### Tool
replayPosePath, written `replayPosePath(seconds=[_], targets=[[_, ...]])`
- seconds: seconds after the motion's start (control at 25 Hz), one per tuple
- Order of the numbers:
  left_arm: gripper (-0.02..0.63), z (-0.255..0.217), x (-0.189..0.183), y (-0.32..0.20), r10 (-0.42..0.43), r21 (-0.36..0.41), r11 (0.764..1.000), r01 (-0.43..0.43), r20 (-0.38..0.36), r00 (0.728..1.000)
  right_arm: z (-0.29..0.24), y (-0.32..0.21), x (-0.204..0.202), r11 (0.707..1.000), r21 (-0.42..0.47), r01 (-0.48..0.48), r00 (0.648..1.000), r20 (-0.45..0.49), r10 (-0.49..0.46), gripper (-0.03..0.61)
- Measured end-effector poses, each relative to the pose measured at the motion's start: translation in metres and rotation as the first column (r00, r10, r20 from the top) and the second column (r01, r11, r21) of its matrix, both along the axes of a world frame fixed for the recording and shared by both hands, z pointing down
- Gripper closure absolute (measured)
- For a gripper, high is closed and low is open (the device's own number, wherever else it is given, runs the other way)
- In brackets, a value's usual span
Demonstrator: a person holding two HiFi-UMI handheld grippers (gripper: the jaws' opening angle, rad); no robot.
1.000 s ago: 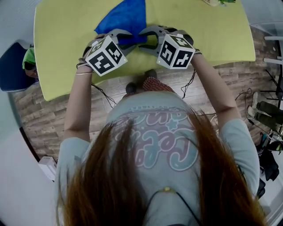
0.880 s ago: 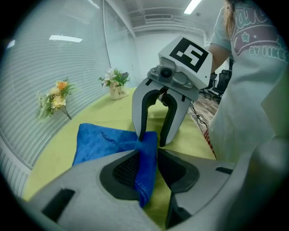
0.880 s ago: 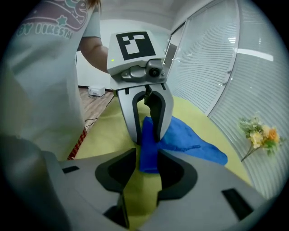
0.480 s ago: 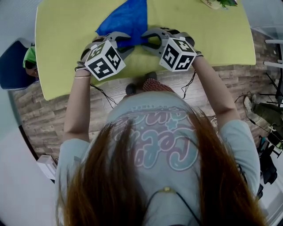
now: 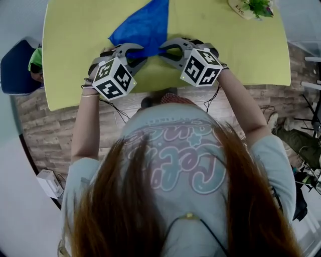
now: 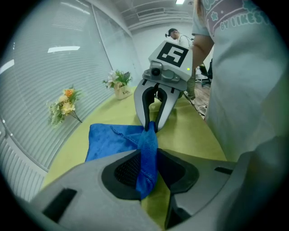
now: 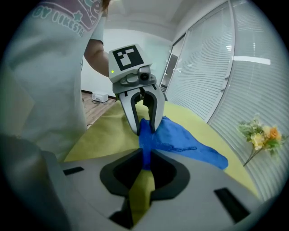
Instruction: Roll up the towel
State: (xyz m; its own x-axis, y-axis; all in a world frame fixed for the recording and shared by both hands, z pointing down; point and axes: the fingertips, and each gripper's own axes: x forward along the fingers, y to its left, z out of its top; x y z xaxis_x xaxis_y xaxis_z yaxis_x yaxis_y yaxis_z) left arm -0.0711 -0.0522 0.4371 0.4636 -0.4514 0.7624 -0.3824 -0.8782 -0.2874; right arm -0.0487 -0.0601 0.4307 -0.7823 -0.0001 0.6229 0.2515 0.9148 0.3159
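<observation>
**At the table's near edge, two claws pinch one blue corner**

At the near edge of a yellow-green table (image 5: 75,40), the left gripper (image 6: 147,162) clamps a bunched fold of the blue towel (image 5: 145,27) between its narrowed jaws. The right gripper (image 7: 145,158), whose jaws have just been closing, now pinches the same corner from the opposite side, its pads tight against the cloth. The two sets of fingertips nearly meet, and the short stretch of towel between them rises off the tabletop as a ridge. The rest of the towel lies flat, fanning out toward the far side of the table.

Compared with a second ago, both grippers sit at much the same spot on the corner. The right jaws are visibly narrower, and the towel has not been rolled.

A potted plant (image 5: 253,7) stands at the table's far right corner, and a spray of flowers (image 6: 65,101) sits near the slatted blinds (image 6: 54,58) along the wall. Wood-plank floor (image 5: 40,130) shows beneath the person (image 5: 170,165), with a blue chair (image 5: 15,65) off the table's left end.
</observation>
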Motion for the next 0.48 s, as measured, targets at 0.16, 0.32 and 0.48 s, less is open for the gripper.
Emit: replayPosePath(seconds=[0.16,0.32,0.48], targets=[[0.529,0.0018,0.0009,-0.0027,-0.071,0.015,0.997,0.072,-0.039,0.997,-0.0009,-0.0034,0.0032,0.996,-0.088,0.022,1.0,0.021,-0.02,0.531],[0.548,-0.0013,-0.0014,-0.0034,-0.147,-0.074,0.987,0.141,-0.083,0.986,-0.0032,-0.0052,0.0039,0.977,-0.214,0.017,0.999,0.04,-0.009,0.534],[0.563,-0.0053,-0.0026,-0.0037,-0.197,-0.149,0.973,0.178,-0.129,0.972,-0.0075,-0.0073,0.0042,0.952,-0.307,0.01,0.999,0.044,0.003,0.537]])
